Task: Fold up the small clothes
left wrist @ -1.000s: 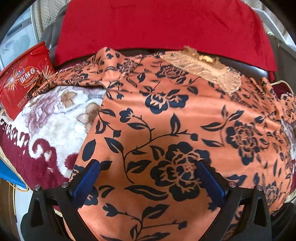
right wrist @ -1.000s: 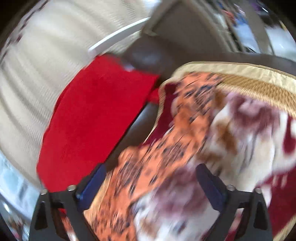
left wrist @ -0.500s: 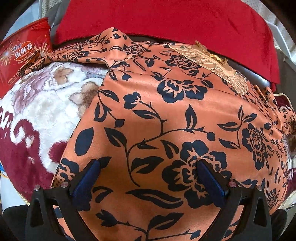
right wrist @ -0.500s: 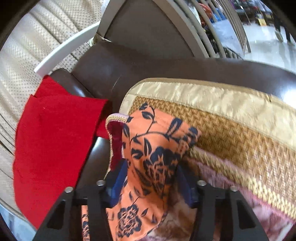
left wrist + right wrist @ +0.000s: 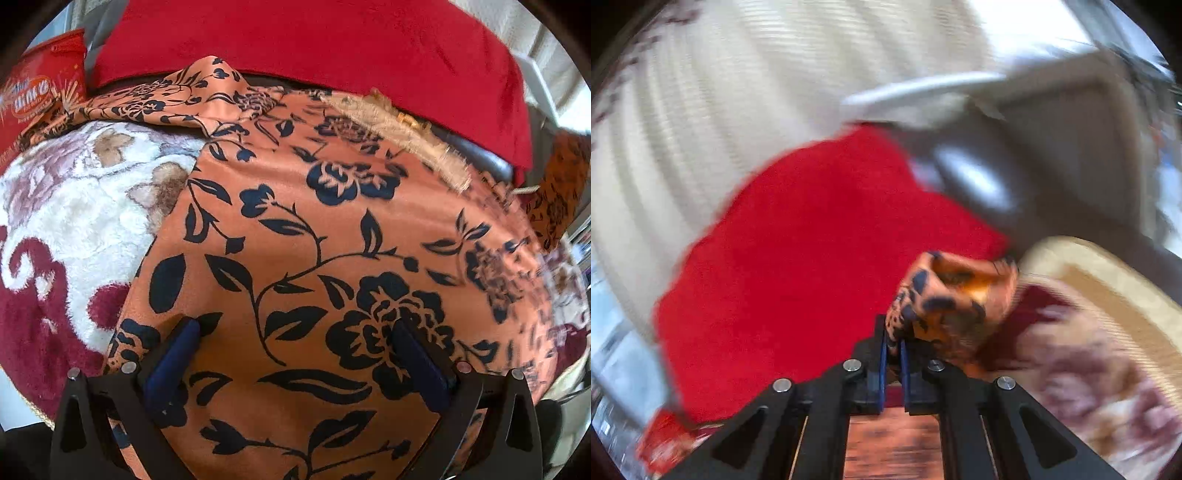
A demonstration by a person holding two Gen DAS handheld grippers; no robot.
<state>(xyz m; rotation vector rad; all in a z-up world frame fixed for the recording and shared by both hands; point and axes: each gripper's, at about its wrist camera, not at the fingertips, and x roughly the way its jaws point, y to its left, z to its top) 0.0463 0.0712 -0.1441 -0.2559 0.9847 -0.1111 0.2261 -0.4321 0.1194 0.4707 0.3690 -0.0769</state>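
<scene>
An orange garment with a dark blue flower print (image 5: 295,240) lies spread over a plush white-and-maroon blanket (image 5: 74,229), with a beige lace patch (image 5: 402,136) near its far edge. My left gripper (image 5: 295,354) hovers open just above the cloth, blue pads wide apart and nothing between them. My right gripper (image 5: 893,343) is shut on a bunched corner of the orange garment (image 5: 953,295) and holds it lifted above the blanket (image 5: 1089,369). That raised corner also shows at the far right of the left wrist view (image 5: 561,184).
A red cloth (image 5: 314,48) drapes over the brown sofa back (image 5: 1052,155) behind the garment. A red snack bag (image 5: 37,99) stands at the far left. A woven mat with a beige border (image 5: 1108,280) lies under the blanket. The right wrist view is blurred.
My right gripper closed on the garment's corner and lifted it up and away from the blanket. My left gripper sank slightly closer to the cloth and stayed open.
</scene>
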